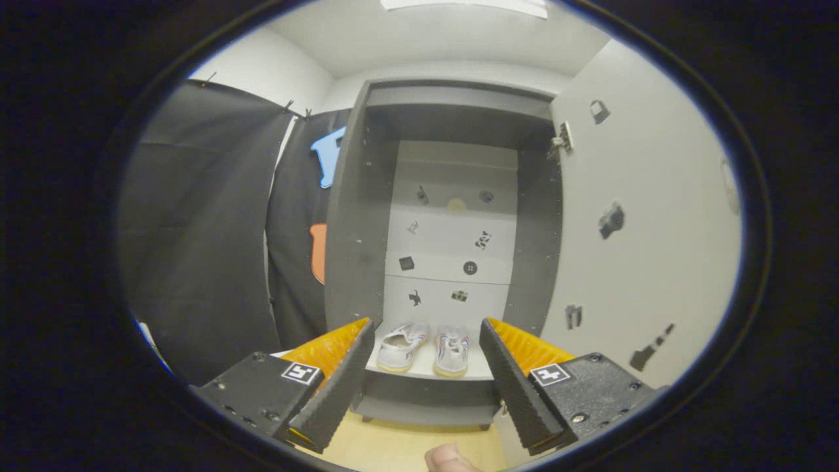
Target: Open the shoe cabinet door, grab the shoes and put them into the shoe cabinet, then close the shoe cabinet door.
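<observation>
Gripper view: the gripper [426, 367] is standing wide, its two fingers [337, 380] spread apart and holding nothing. Just beyond them, seen in the gap between the fingers, the pair of shoes [429, 347] is sitting side by side on the bottom shelf of the shoe cabinet [357, 216], toes pointing toward the gripper, the two shoes close together, possibly touching. The cabinet door [642, 249] is hanging swung open off to the gripper's right, hinge up near its top corner. Judging from this, the shoes are already in, so the step in hand is looking like closing the door. To do it well: I would be bringing the gripper round to the far, outer face of the door, pushing flat with one finger near the free edge, not near the hinge, and sweeping in an arc so the door is not scraping the shelf front. The shoes are sitting near the shelf lip, so a toe sticking out could be catching the door; worth checking before pushing. A fingertip [449, 459] of the person is showing below the fingers. Writing: no readable words or brand on cabinet or shoes; small dark picture stickers are dotting the door and the back panel [452, 249], and each finger base is carrying a square black-and-white marker tag [300, 373], no letters.
</observation>
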Action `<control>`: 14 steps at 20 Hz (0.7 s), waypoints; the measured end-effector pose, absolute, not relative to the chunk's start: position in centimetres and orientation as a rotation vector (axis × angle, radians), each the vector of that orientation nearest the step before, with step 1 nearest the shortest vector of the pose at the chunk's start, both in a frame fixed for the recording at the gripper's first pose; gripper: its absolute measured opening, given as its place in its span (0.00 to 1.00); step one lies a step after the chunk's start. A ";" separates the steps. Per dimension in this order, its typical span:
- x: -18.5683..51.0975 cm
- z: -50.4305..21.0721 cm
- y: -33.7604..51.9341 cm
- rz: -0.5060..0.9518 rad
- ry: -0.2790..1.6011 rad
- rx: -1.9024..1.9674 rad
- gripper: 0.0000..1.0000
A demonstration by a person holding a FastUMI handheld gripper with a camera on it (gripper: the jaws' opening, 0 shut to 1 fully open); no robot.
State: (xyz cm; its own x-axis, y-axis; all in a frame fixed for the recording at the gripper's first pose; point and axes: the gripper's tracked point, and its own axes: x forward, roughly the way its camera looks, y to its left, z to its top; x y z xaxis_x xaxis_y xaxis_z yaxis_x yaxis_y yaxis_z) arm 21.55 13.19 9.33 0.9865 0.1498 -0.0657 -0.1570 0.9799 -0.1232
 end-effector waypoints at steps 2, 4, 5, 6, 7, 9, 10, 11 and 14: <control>16.6 11.1 12.4 0.172 0.036 -0.168 1.00; 11.2 12.3 10.1 0.169 0.042 -0.189 1.00; 9.0 12.3 9.1 0.176 0.053 -0.185 1.00; 6.9 12.9 8.3 0.189 0.061 -0.180 1.00; 5.3 13.5 7.2 0.199 0.064 -0.184 1.00; 1.6 15.1 4.4 0.204 0.041 -0.177 1.00; -0.2 16.0 2.7 0.198 0.022 -0.174 1.00; -1.4 16.6 0.8 0.188 0.000 -0.172 1.00; -3.7 17.6 -5.2 0.132 -0.055 -0.156 1.00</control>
